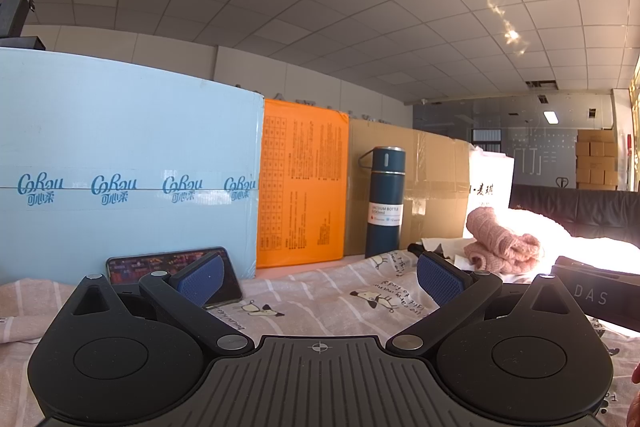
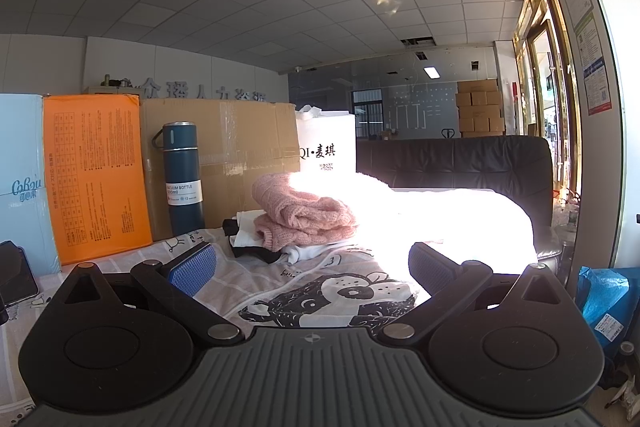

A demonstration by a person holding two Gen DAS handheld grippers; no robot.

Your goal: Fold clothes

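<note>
A pink knitted sweater (image 2: 304, 217) lies folded on a small pile of white and black clothes (image 2: 256, 247) at the back of the table. It also shows in the left wrist view (image 1: 500, 243). A white garment with a cartoon bear print (image 2: 340, 299) lies flat in front of my right gripper (image 2: 312, 273), which is open and empty above it. My left gripper (image 1: 320, 277) is open and empty above the striped cartoon-print cloth (image 1: 320, 303) that covers the table.
A dark blue vacuum bottle (image 1: 384, 201) stands at the back before a cardboard box (image 1: 436, 183), beside an orange box (image 1: 302, 183) and a light blue box (image 1: 128, 167). A phone (image 1: 160, 267) leans at left. A white bag (image 2: 328, 143) and a black sofa (image 2: 460, 159) are behind.
</note>
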